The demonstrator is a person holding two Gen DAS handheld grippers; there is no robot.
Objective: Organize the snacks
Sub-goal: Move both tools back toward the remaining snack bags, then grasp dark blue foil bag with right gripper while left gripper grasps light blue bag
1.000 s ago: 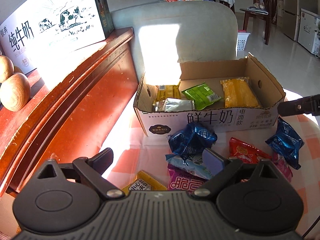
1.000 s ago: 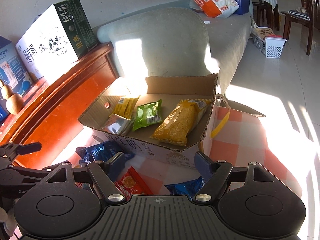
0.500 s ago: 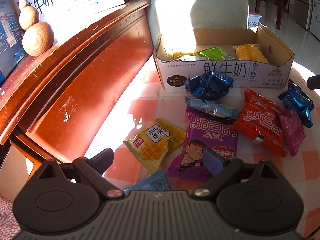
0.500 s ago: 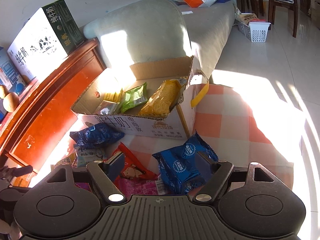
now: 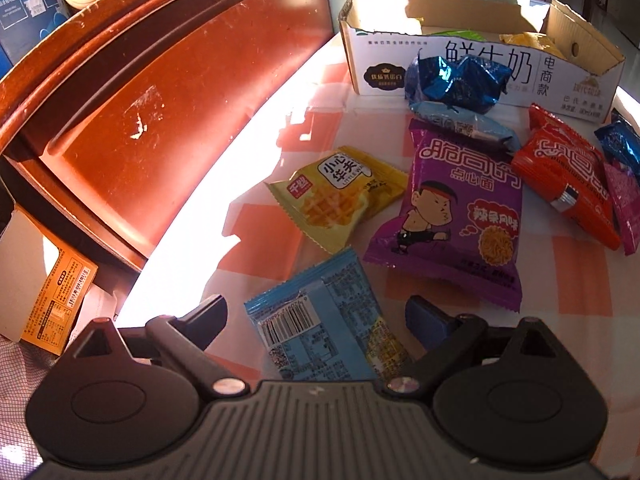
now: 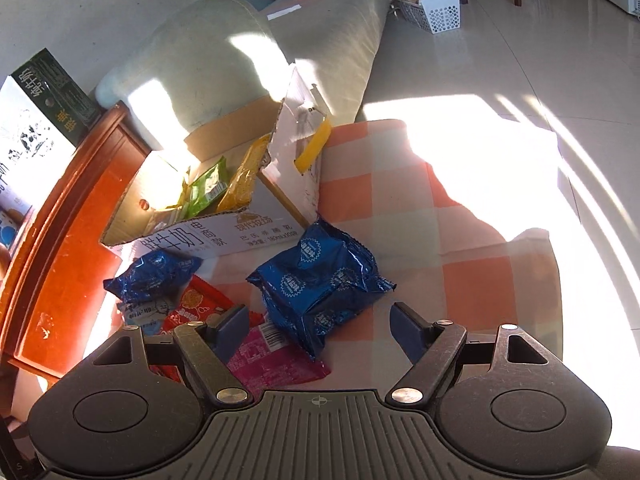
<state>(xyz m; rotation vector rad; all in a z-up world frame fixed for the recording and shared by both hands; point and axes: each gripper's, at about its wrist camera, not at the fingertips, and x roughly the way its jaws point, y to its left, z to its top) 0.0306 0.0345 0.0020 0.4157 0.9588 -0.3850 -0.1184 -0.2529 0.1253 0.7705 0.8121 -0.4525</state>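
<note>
Both grippers tilted down, jaws wide: left gripper over light-blue pkt, right gripper over dark-blue pkt.

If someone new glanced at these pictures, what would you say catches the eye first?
Probably the bright snack packets scattered on the orange-and-white checked cloth, especially the purple cartoon noodle packet at its middle. Behind them stands the open cardboard milk box, already holding some snacks. A shiny blue foil packet lies before the open right gripper.
</note>
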